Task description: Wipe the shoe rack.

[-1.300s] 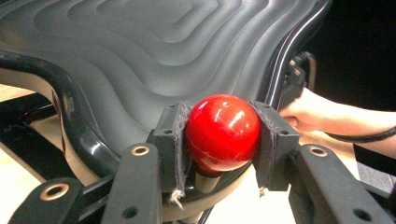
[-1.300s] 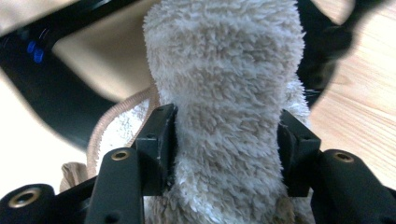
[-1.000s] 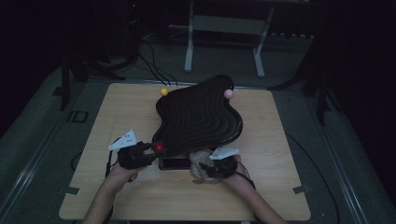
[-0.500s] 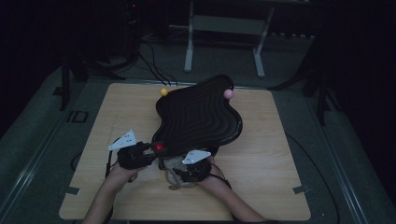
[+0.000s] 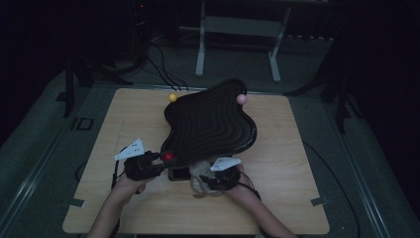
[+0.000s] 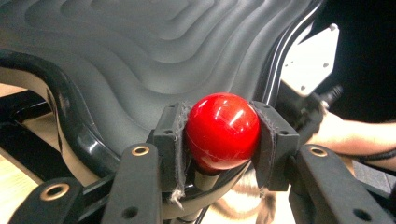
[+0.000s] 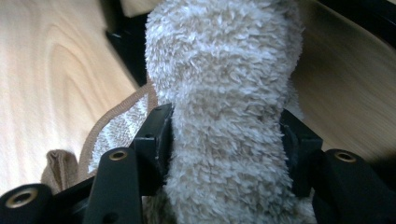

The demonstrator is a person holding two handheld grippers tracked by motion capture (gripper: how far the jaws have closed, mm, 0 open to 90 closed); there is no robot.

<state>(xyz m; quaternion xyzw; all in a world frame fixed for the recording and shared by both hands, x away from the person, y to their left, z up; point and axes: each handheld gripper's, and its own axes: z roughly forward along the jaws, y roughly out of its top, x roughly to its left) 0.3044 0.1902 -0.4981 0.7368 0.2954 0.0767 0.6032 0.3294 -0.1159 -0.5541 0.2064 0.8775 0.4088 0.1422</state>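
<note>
No writing can be read anywhere; the white three-cornered plates on the grippers are blank.

At the left of the high view, the left gripper (image 5: 159, 161) reaches in level from the person's left hand (image 5: 130, 184) and is clamped on the red ball (image 5: 169, 156), a glossy, smooth knob at the near left corner of the black tray (image 5: 213, 124). In the left gripper view the padded fingers (image 6: 170, 140) press on both sides of the red ball (image 6: 222, 130), and frayed thread hangs from one pad. The black tray (image 6: 154, 51) is hard and matt, its face moulded in stepped, wavy ridges inside a thick, rounded, shiny rim. Its outline is a wavy, irregular lobe, and it stands raised off the wooden table (image 5: 292, 198) on a dark base. A yellow ball (image 5: 172, 97) sits on the far left rim and a pink ball (image 5: 241, 99) on the far right rim.

Just right of the red ball, at the tray's near edge, the right gripper (image 5: 208, 181) grips a beige fluffy cloth (image 5: 198, 171). In the right gripper view its jaws squeeze the thick, shaggy terry pile of the beige fluffy cloth (image 7: 224, 116), a stitched brown hem showing at the left; the jaws have just been opening a little around it.

Bare light-grained tabletop lies open to the right of the tray and along the near edge.
</note>
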